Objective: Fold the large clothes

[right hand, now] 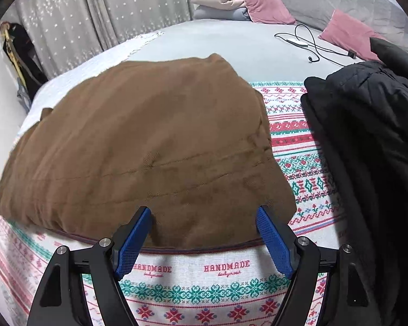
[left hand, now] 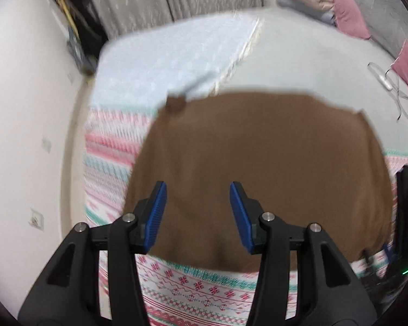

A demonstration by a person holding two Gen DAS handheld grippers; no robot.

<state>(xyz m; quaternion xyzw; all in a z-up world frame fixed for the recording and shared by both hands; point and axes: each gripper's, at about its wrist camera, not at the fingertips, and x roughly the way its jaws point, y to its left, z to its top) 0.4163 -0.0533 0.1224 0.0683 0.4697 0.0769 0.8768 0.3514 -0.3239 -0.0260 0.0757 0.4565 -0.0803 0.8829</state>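
A brown garment (left hand: 258,163) lies folded into a thick rectangle on a patterned blanket (left hand: 193,288) spread over the bed. In the left wrist view my left gripper (left hand: 197,187) hangs above the garment's near half; its blue pads (left hand: 156,212) are apart and hold nothing. The right wrist view shows the same brown garment (right hand: 138,146) with its folded near edge towards me. My right gripper (right hand: 204,212) stands open at that edge, its blue pads (right hand: 274,241) wide on either side of the cloth without pressing on it. The blanket (right hand: 204,293) shows below.
A black jacket (right hand: 367,135) lies heaped to the right of the brown garment. Pink pillows (right hand: 261,2), folded bedding (right hand: 217,0) and a charger cable (right hand: 307,43) lie at the far side of the grey bed (right hand: 231,43). A curtain (right hand: 108,8) and a white wall (left hand: 27,108) close the left.
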